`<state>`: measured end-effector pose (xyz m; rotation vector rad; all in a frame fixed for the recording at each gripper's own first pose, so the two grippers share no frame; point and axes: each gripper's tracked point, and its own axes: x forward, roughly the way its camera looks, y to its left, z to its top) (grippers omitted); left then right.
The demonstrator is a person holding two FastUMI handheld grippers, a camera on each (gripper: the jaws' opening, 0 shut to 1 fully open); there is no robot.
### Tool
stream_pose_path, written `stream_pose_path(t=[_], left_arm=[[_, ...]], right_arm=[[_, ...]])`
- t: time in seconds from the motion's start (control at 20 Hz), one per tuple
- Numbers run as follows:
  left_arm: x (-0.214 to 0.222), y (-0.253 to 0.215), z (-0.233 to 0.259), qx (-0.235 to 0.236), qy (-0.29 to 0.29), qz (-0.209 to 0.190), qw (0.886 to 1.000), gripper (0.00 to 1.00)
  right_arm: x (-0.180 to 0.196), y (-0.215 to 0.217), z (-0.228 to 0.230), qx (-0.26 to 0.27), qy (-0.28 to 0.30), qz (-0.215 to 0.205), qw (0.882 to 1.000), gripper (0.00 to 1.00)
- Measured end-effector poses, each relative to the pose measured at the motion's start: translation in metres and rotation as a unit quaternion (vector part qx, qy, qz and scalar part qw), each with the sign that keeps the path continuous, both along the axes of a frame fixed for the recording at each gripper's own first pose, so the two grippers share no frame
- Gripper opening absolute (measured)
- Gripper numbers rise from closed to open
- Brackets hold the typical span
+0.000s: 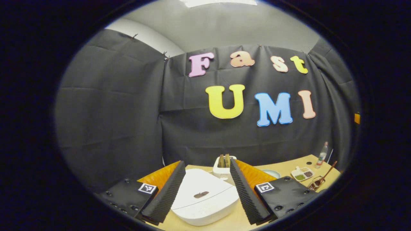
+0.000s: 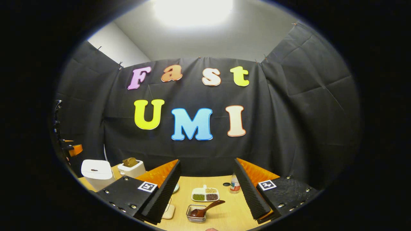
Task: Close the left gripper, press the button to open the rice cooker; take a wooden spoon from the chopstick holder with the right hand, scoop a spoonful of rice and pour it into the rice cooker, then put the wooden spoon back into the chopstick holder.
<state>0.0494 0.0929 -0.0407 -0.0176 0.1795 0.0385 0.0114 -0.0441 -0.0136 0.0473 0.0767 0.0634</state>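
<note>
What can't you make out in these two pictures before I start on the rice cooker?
- Rice cooker, left gripper view: its front and button face lie below the picture's edge, with the left hand-held gripper open around it.
- Divided dish, right gripper view: too small to tell which compartment holds rice.
- Wooden spoon, right gripper view: its bowl sits in a small holder; anything else inside is too small to see.
- Bottle: partly hidden by a right hand-held gripper finger.

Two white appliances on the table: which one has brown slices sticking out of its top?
The toaster, the smaller one behind the rice cooker. The cooker's lid is flat and shut.
</note>
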Motion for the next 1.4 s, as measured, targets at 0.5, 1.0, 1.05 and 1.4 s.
stream_pose_path(t=[0.5,1.0,1.05,1.4], left_arm=[[-0.062,-0.044,0.065,-0.008,-0.109,-0.027,0.994,0.96],[-0.059,-0.044,0.058,-0.006,-0.101,-0.024,0.995,0.97],[-0.060,-0.045,0.060,-0.005,-0.104,-0.025,0.994,0.97],[-0.056,-0.044,0.049,-0.002,-0.093,-0.024,0.995,0.98]], right_arm=[[-0.011,0.073,0.004,0.020,-0.043,0.038,0.998,0.98],[-0.013,0.083,0.001,0.021,-0.040,0.047,0.998,0.98],[-0.012,0.081,0.002,0.022,-0.040,0.044,0.998,0.98],[-0.013,0.076,0.004,0.004,-0.043,0.031,0.999,0.98]])
